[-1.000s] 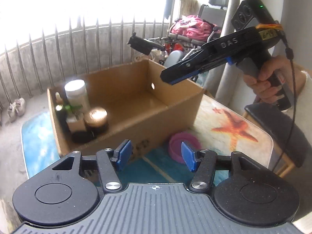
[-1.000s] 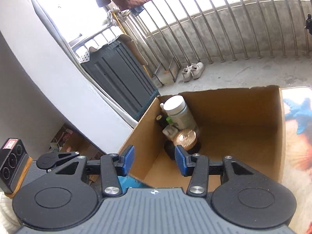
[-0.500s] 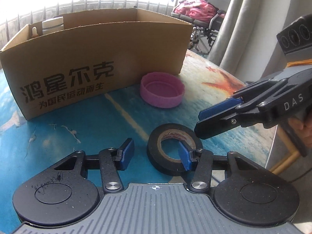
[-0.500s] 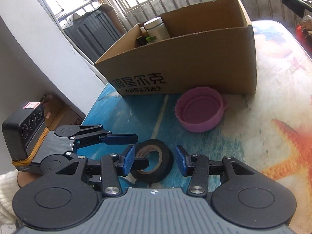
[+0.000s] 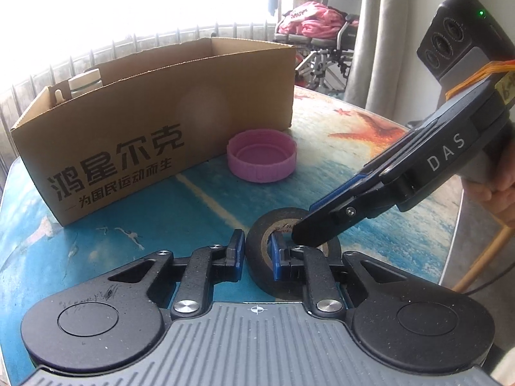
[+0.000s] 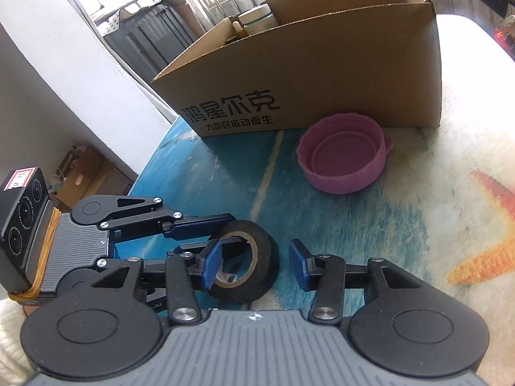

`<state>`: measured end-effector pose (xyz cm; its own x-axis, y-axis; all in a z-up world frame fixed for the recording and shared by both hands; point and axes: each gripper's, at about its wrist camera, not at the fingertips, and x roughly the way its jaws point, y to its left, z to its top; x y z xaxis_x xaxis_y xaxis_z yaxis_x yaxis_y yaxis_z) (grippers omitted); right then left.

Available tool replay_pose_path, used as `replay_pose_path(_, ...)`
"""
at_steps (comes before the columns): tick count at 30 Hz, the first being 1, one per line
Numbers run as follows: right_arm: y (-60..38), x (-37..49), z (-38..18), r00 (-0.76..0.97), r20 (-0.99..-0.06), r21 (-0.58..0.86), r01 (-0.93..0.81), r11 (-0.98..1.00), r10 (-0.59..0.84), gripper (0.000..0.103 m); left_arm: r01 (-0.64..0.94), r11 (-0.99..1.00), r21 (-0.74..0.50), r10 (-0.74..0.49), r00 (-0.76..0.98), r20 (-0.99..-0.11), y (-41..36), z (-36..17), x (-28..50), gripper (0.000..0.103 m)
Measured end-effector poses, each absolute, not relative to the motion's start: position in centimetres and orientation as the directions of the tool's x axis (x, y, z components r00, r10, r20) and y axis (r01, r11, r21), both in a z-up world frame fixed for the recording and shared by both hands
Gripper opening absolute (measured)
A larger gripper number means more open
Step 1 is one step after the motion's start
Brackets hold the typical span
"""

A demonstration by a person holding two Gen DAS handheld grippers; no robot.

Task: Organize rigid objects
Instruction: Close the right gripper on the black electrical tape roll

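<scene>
A black tape roll (image 5: 280,220) (image 6: 267,247) lies flat on the sea-print table, in front of a pink lid (image 5: 261,160) (image 6: 342,157) and a printed cardboard box (image 5: 128,122) (image 6: 322,74). My left gripper (image 5: 256,255) (image 6: 236,230) is closing, its pads pressing the roll's wall, one finger outside and one in the hole. My right gripper (image 6: 254,267) (image 5: 302,234) straddles the roll's other side, one pad over the hole and one outside. Its jaws stand apart, opening slightly, without touching the roll.
A white jar (image 5: 85,82) (image 6: 257,19) and small bottles stand in the box's left end. The table edge (image 5: 450,251) curves close on the right, beside a hand (image 5: 495,189). A wheelchair with pink cloth (image 5: 315,22) stands beyond the table.
Both grippers came down from over the box to the tape roll on the table. The left jaws narrowed from wide apart to a pinch on the roll's wall.
</scene>
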<state>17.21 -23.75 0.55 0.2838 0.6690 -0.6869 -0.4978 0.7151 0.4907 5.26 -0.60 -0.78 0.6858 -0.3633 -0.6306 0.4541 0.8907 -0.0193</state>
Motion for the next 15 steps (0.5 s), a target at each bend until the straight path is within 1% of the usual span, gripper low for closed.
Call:
replay_pose_path(1, -23.9, 17.2, 0.5, 0.283, -0.678, 0.508, -0.486, 0.711, 0.678, 0.052, 0.442, 0.895, -0.062, -0.383, 0.689, -0.615, -0.2, -0.5, 5.2, 0.016)
replay_pose_path(2, -24.0, 17.1, 0.4, 0.288, -0.679, 0.508, -0.48, 0.715, 0.675, 0.052, 0.44, 0.895, -0.074, -0.39, 0.692, -0.607, 0.1, -0.2, 5.0, 0.016)
replay_pose_path(5, -23.7, 16.4, 0.5, 0.279, -0.685, 0.48, -0.523, 0.705, 0.673, 0.048, 0.447, 0.894, -0.034, -0.379, 0.713, -0.59, 0.0, 0.8, 4.3, 0.016)
replay_pose_path(7, -23.4, 15.9, 0.7, 0.284, -0.676, 0.476, -0.536, 0.697, 0.68, 0.027, 0.461, 0.887, 0.022, -0.363, 0.727, -0.583, -0.6, 1.4, 3.8, 0.016)
replay_pose_path(10, -23.2, 15.5, 2.0, 0.33, -0.661, 0.453, -0.541, 0.709, 0.674, 0.023, 0.472, 0.879, 0.062, -0.365, 0.752, -0.548, -0.8, 3.1, 3.5, 0.016)
replay_pose_path(13, -23.3, 15.4, 4.9, 0.371, -0.613, 0.44, -0.573, 0.691, 0.698, 0.023, 0.473, 0.879, 0.058, -0.391, 0.787, -0.478, 0.3, 6.3, 4.3, 0.016)
replay_pose_path(15, -23.8, 16.1, 7.3, 0.391, -0.573, 0.456, -0.578, 0.677, 0.72, 0.023, 0.481, 0.874, 0.074, -0.405, 0.803, -0.437, 0.8, 8.7, 5.9, 0.016)
